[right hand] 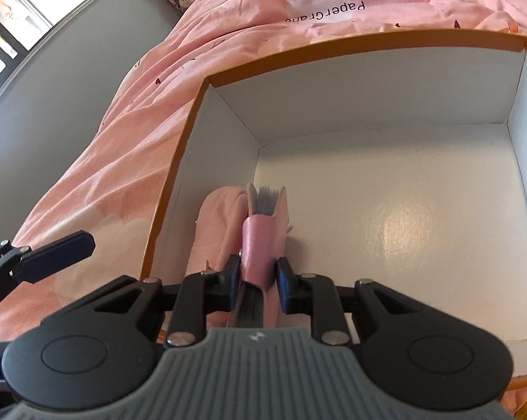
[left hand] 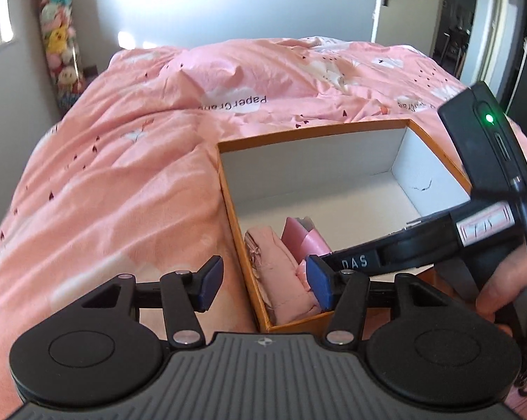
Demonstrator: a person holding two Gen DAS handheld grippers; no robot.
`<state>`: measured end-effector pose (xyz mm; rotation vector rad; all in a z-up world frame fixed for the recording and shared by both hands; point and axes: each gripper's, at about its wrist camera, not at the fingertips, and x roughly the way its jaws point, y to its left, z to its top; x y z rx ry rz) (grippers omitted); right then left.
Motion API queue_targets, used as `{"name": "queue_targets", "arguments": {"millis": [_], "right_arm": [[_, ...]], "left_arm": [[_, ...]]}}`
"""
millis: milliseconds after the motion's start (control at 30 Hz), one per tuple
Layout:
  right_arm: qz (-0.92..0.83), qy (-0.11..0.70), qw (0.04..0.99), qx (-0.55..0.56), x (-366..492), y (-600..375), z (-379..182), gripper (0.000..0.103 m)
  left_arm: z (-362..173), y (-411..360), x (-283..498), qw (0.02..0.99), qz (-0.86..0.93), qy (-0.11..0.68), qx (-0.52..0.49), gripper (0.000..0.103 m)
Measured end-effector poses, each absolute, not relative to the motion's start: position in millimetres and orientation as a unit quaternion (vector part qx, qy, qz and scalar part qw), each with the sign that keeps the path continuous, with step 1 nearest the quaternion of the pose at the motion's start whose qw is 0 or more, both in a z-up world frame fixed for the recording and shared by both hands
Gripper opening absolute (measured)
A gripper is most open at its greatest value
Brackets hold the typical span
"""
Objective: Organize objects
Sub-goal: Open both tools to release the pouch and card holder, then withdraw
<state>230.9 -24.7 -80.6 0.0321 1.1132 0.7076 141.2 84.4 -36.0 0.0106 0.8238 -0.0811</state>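
The right gripper (right hand: pixel 257 281) is closed on a glossy pink wallet (right hand: pixel 258 241), held upright on edge, grey cards visible at its far end. A soft pale pink pouch (right hand: pixel 216 224) is seen just left of it, in the near left corner of the orange-rimmed box (right hand: pixel 179 161). The left gripper (left hand: pixel 263 285) stands wide open, empty, above the box's left wall. The box rests on the pink bed (left hand: pixel 123 161).

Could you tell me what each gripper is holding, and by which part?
Right gripper pinches the glossy pink leather wallet across its near folded end; left gripper is open, holding nothing.
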Motion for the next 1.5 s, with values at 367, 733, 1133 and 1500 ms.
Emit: {"name": "queue_targets", "arguments": {"millis": [367, 733, 1133, 1500], "right_arm": [[0.294, 0.542, 0.786, -0.04, 233, -7, -89, 0.023], [0.322, 0.54, 0.777, -0.021, 232, -7, -77, 0.029], [0.317, 0.57, 0.755, 0.07, 241, -21, -85, 0.017], [0.302, 0.584, 0.747, 0.096, 242, -13, -97, 0.009]], "left_arm": [[-51, 95, 138, 0.906, -0.036, 0.419, -0.036, 0.06], [-58, 99, 137, 0.903, -0.033, 0.425, -0.055, 0.053], [-63, 94, 139, 0.899, -0.029, 0.432, -0.063, 0.033], [-64, 87, 139, 0.896, -0.021, 0.439, -0.052, 0.025]]}}
